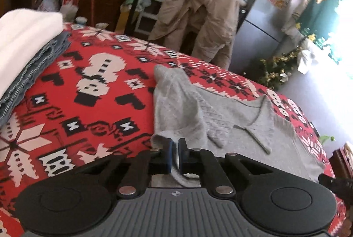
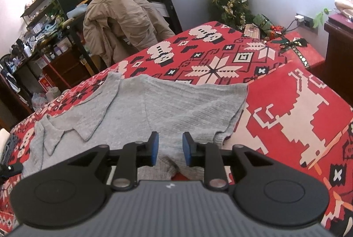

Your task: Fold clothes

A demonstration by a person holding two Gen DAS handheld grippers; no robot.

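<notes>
1 grey knit top (image 2: 154, 104), 2 folded items: white (image 1: 19, 38), blue-grey (image 1: 37, 69); 1 tan jacket (image 1: 205, 16), 1 fridge (image 1: 264, 16).

My left gripper (image 1: 175, 154) sits low and level, pointing forward, jaws drawn almost together with only a thin slit between the blue pads (image 1: 169, 155). A fold of grey sweater (image 1: 240, 120) is pinched in that slit. Black linkage arms angled inward, tight.

My right gripper (image 2: 169, 148) also low, pointing forward, tilted slightly. Jaws spread wide apart, blue pads (image 2: 154, 148) facing each other across a clear gap, nothing clamped between them; the sweater (image 2: 176, 104) just lies under the fingers.

Tip of my right gripper (image 1: 335, 184) pokes into the left view's right edge. No hands or wrists visible.
</notes>
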